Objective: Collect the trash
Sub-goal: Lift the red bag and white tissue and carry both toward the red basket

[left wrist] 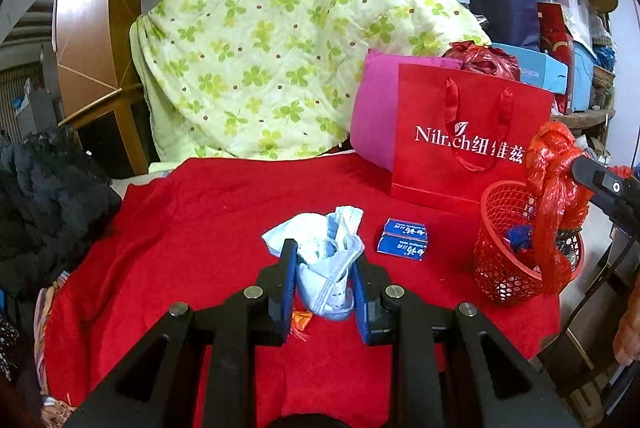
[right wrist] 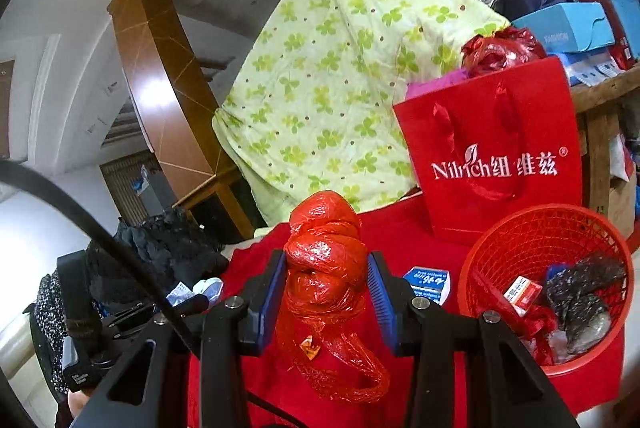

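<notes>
Left gripper (left wrist: 324, 282) clamped on limp, light wrapper (left wrist: 326, 260), right gripper (right wrist: 328, 292) on crinkly red bag (right wrist: 326, 252), both above cloth (left wrist: 200, 220) near basket (right wrist: 500, 252); soft, slippery, grip bunched middle.

At bottom centre the left tongs (left wrist: 325, 278) are clamped on a crumpled pale blue wrapper (left wrist: 326, 260), held above the red cloth (left wrist: 208, 228) that covers the worktop. Just right of it a blue packet (left wrist: 403, 244) lies on the cloth. At the right edge stands a red mesh basket (left wrist: 500, 268), and over it the right tongs (left wrist: 600, 184) hold a knotted red plastic bag (left wrist: 554, 188). Behind the basket a red paper bag (left wrist: 472, 136) stands upright against a pink cushion (left wrist: 374, 112). A green clover quilt (left wrist: 280, 40) fills the upper centre.
</notes>
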Available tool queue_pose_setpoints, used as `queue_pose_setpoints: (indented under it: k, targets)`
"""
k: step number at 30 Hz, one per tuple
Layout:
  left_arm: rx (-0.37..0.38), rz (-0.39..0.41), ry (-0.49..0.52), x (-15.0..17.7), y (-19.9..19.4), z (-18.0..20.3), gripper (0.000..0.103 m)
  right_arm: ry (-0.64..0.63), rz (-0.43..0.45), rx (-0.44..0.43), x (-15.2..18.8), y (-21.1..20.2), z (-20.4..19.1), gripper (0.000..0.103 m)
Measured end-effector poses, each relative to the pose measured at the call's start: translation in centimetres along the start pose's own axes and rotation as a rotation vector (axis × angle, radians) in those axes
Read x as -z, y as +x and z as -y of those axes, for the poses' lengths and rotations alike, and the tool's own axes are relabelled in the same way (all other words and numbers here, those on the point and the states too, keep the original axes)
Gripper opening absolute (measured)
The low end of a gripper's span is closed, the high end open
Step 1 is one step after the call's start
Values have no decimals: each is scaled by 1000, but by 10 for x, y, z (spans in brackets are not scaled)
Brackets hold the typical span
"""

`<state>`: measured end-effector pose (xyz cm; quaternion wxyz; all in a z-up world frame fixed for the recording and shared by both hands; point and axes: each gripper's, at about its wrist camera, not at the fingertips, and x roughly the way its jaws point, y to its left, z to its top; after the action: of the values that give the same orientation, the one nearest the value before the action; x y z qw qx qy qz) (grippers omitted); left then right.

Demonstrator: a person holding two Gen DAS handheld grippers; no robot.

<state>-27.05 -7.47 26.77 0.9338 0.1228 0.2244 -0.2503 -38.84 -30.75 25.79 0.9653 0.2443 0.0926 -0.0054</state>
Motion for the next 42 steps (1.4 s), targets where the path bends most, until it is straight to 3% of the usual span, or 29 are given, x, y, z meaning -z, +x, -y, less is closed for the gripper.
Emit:
queue_pose_setpoints:
  k: [17, 42]
  targets:
    - [-7, 24, 92, -7, -7, 34, 27, 32, 39, 6, -6, -20, 19, 44]
    - [35, 1, 149, -8, 4, 69, 27, 71, 56, 42, -6, -38, 45, 44]
